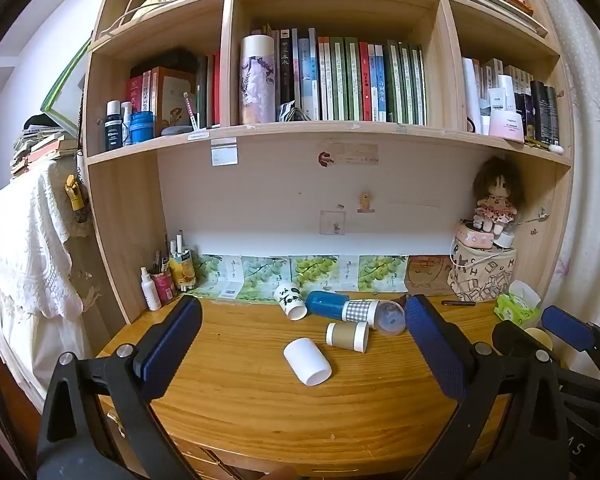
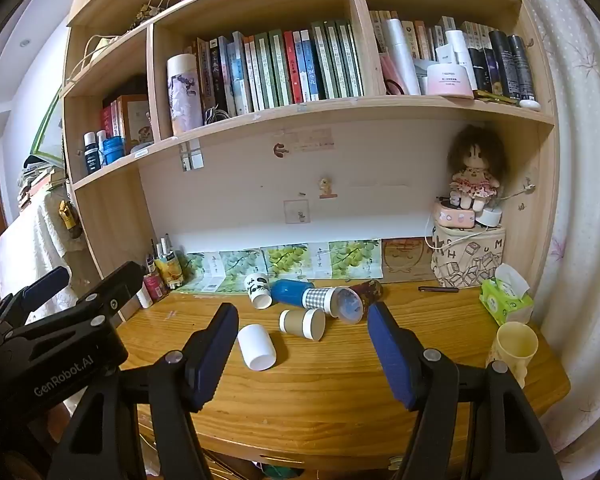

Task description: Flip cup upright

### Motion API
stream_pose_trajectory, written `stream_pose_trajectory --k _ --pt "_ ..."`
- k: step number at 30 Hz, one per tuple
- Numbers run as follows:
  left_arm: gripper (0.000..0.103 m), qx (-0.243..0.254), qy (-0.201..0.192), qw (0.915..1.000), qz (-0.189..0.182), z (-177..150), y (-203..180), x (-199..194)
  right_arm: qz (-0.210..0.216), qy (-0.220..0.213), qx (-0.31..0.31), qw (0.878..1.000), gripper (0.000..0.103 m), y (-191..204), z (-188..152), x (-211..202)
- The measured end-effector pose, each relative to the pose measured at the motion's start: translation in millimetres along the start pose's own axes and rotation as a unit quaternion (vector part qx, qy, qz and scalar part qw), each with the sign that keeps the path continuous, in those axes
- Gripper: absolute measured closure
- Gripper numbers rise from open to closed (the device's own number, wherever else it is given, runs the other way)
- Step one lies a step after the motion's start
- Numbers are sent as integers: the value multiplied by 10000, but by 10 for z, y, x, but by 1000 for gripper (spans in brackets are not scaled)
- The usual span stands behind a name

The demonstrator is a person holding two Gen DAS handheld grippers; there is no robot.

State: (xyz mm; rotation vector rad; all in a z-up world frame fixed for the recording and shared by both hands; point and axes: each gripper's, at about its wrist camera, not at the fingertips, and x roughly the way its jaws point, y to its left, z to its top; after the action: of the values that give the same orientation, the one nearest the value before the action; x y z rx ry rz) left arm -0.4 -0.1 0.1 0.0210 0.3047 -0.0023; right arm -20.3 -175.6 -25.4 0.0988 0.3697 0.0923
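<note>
Both grippers held over the front edge of the desk (image 1: 236, 408), jaws spread, nothing gripped.

Left gripper (image 1: 304, 344) wide apart, empty. Toward the desk's middle, white cup (image 1: 307, 361) on its side, mouth toward the front edge. Behind it, kraft-sleeved cup (image 1: 347, 336) on its side. Along the back edge, left to right: panda cup (image 1: 290, 301), blue cup (image 1: 326, 304), checked cup (image 1: 360, 311), clear blue cup (image 1: 391, 316), all tipped over. Right gripper (image 2: 302, 344) spread, empty. Yellow cup (image 2: 516, 345) upright near the right front corner.
</note>
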Motion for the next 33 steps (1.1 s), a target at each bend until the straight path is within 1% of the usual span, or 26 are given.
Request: stream_pose_trajectory --k 7,15,16,17,20,33 --pt "1 -32 62 10000 -46 -2 6 20 -18 19 -12 10000 35 2 -1 -10" --pt "1 -12 8 10000 -8 1 -22 -19 -3 -4 -25 10000 35 -32 -21 12" --pt "1 -29 2 10000 -10 35 28 -32 -1 -5 -26 10000 35 -43 -24 19" --pt "1 -29 -1 10000 -8 40 29 -39 -7 -7 -39 10000 35 37 -1 -26" --pt "1 -16 -12 10000 11 32 43 -73 -4 -13 -47 10000 35 62 9 -39" --pt "1 -41 -13 10000 34 33 67 -86 29 -53 -83 9999 35 49 -6 -70"
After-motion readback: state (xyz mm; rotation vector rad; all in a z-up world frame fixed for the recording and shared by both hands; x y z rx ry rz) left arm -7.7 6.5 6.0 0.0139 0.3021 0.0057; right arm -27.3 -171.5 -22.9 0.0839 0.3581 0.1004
